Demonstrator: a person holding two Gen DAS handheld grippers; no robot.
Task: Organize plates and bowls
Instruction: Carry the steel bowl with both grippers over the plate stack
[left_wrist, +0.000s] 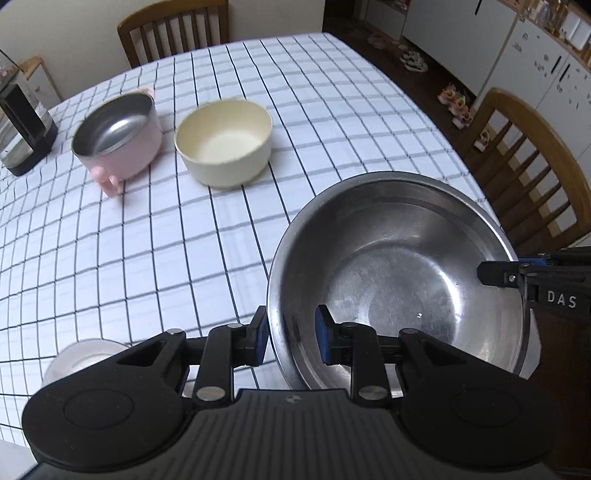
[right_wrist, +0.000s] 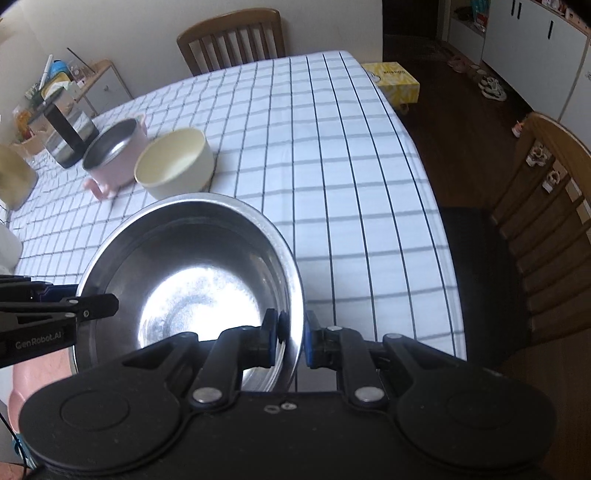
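The left gripper (left_wrist: 290, 338) is clamped on the rim of a big steel bowl (left_wrist: 399, 280). One blue pad sits outside the bowl wall and the other sits inside it, with the wall squeezed between them. The right gripper (right_wrist: 291, 338) pinches the same steel bowl (right_wrist: 192, 280) on the other side, again with one pad inside and one pad outside. In the left wrist view, the tip of the right gripper shows at the far right side of the bowl. In the right wrist view, the tip of the left gripper shows at the far left side.

The big bowl is empty and shiny inside. It is right in front of both grippers, above the checked tablecloth (left_wrist: 147, 240).

Farther ahead of the left gripper and off to its left stands a cream bowl (left_wrist: 223, 142). It is empty too. Just to the left of it is a pink pot (left_wrist: 118, 138) with a steel inside and a small pink handle. The two stand close together but do not touch. Still farther left is a dark kettle (left_wrist: 24, 129) near the table edge.

A white dish (left_wrist: 86, 360) peeks out just under the left gripper's left side, partly hidden.

Beyond the table stands a wooden chair (left_wrist: 173, 31). In the right wrist view a yellow box (right_wrist: 395, 81) sits past the far right table edge.
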